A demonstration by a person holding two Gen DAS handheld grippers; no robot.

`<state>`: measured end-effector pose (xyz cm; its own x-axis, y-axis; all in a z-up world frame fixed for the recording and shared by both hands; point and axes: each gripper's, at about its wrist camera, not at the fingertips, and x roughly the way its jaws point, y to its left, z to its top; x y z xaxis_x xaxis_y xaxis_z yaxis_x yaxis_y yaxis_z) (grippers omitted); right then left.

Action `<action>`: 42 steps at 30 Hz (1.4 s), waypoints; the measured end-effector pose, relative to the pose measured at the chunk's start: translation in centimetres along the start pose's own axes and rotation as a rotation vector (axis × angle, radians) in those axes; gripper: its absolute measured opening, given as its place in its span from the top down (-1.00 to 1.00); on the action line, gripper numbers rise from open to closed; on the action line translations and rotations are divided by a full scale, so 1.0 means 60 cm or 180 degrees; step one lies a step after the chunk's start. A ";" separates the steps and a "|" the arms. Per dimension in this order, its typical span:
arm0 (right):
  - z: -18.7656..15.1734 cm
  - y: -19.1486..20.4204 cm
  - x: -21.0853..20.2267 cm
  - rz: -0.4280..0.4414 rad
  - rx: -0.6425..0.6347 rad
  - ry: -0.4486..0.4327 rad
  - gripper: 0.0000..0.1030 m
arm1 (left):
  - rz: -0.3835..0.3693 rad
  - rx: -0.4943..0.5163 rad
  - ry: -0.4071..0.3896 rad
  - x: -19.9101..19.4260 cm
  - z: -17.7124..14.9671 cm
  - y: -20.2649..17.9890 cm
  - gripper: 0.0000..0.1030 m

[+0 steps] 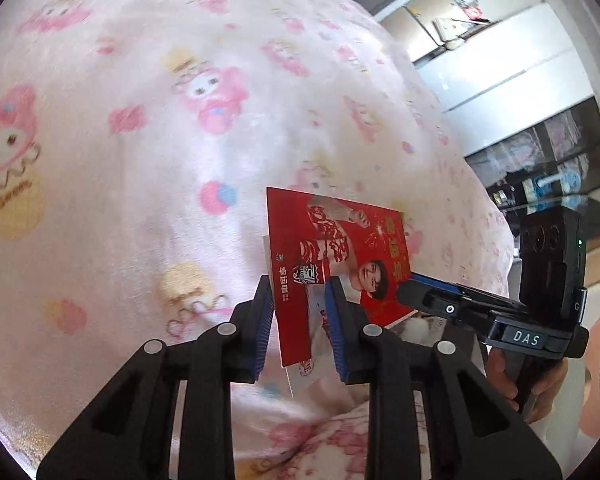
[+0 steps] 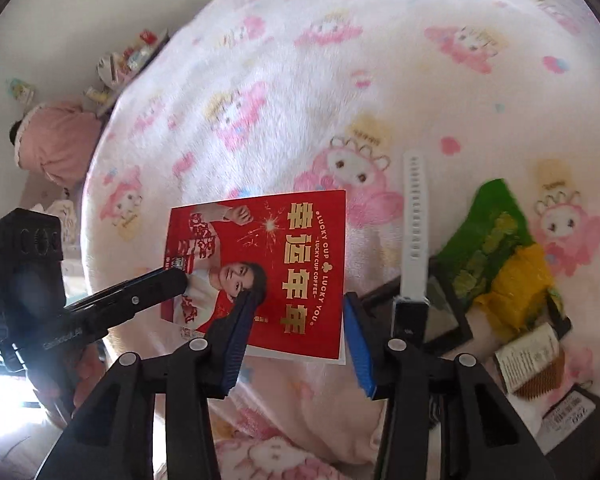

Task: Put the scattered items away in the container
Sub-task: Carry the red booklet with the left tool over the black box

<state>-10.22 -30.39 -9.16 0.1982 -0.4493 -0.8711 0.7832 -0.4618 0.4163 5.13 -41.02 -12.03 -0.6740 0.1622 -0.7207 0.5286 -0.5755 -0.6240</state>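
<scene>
Left tongs hold the red card up off the blanket. The card stands edge-on between the blue pads, tilted, with a thin white sheet behind it poking out below. It sits against the left pad; whether the right pad actually touches the card I cannot tell, so the grip itself is unclear.

From the right side: the card faces that camera, lifted above the blanket, and the left tongs come in from the left edge, pinching the card's left border. Right tongs are apart and hold nothing; the card's lower right corner is between the pads in view, but behind them, with no contact seen.

To the right of the right tongs: a dark tray holding a green packet, a yellow packet and a brown-and-white packet. A white strap stands up by the tray's left edge.

A hand grips the right handle.
</scene>
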 end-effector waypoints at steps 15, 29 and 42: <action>-0.469 -0.231 -0.439 -0.0827 0.1738 -0.1280 0.20 | -0.1013 0.1836 0.1185 0.132 -0.244 -0.464 0.53; -0.667 -0.309 -0.387 -0.1132 0.2416 -0.1005 0.19 | -0.0764 0.2212 0.2061 0.265 -0.402 -0.498 0.49; -0.664 -0.257 -0.424 -0.1755 0.2273 -0.1211 0.19 | -0.0688 0.2284 0.2202 0.269 -0.413 -0.492 0.48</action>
<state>-3.86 18.63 -3.80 -0.3900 -0.1902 -0.9010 0.1431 -0.9791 0.1448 -8.54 -1.54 -12.73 -0.1524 0.6164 -0.7725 -0.1562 -0.7869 -0.5970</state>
